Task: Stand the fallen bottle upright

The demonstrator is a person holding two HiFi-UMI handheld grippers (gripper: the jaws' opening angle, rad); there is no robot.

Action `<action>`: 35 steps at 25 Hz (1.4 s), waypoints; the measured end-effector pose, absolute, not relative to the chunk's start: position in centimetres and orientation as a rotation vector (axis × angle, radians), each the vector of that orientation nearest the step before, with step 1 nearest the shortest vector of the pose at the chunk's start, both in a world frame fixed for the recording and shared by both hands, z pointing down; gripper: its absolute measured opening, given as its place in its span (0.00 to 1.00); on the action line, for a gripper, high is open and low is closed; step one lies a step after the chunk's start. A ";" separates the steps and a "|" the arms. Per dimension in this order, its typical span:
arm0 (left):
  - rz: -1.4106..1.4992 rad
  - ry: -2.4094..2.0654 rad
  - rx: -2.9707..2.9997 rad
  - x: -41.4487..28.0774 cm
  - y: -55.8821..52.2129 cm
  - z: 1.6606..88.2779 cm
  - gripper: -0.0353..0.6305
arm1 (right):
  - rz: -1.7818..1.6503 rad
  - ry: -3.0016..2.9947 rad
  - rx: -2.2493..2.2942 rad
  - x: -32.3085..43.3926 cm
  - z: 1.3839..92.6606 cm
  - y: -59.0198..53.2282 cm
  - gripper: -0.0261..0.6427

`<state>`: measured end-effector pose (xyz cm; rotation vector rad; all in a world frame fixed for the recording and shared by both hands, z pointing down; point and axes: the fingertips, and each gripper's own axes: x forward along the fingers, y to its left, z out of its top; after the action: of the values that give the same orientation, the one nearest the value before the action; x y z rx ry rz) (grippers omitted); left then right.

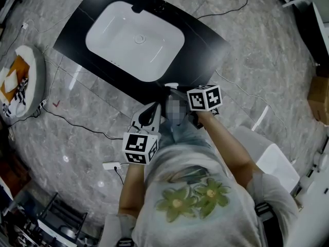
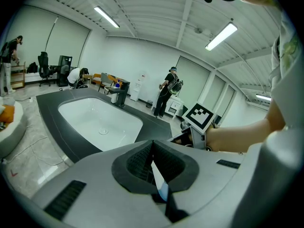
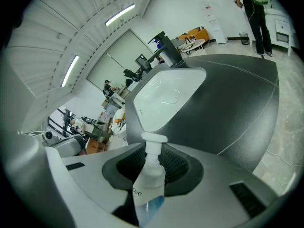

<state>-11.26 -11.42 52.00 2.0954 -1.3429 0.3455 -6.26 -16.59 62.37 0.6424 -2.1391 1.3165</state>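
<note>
The bottle (image 3: pixel 149 182) is not on anything. It sits in the right claw (image 3: pixel 153 164), close to the person's body. The two jaws are squeezed on its white middle, one on each side. Its pump top sticks out past the jaws and points away toward the sink (image 3: pixel 164 96).

It looks like a small plastic bottle, so it is likely light, smooth and a bit slippery. The fat middle seems the best place to hold it, not the thin pump neck.

The left claw (image 2: pixel 153 164) is pressed together with nothing in it.

Farther off is the dark counter (image 3: pixel 232 103), where the bottle could stand.
</note>
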 end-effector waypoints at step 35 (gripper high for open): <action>0.358 -1.338 2.164 -10.1 -8.5 49.7 0.08 | 1.105 -2.292 0.680 -5.9 58.2 -15.5 0.23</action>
<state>-10.07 -8.52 49.67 2.1636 -1.3379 0.3580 -5.93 -15.45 58.18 0.6800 -2.2923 1.1051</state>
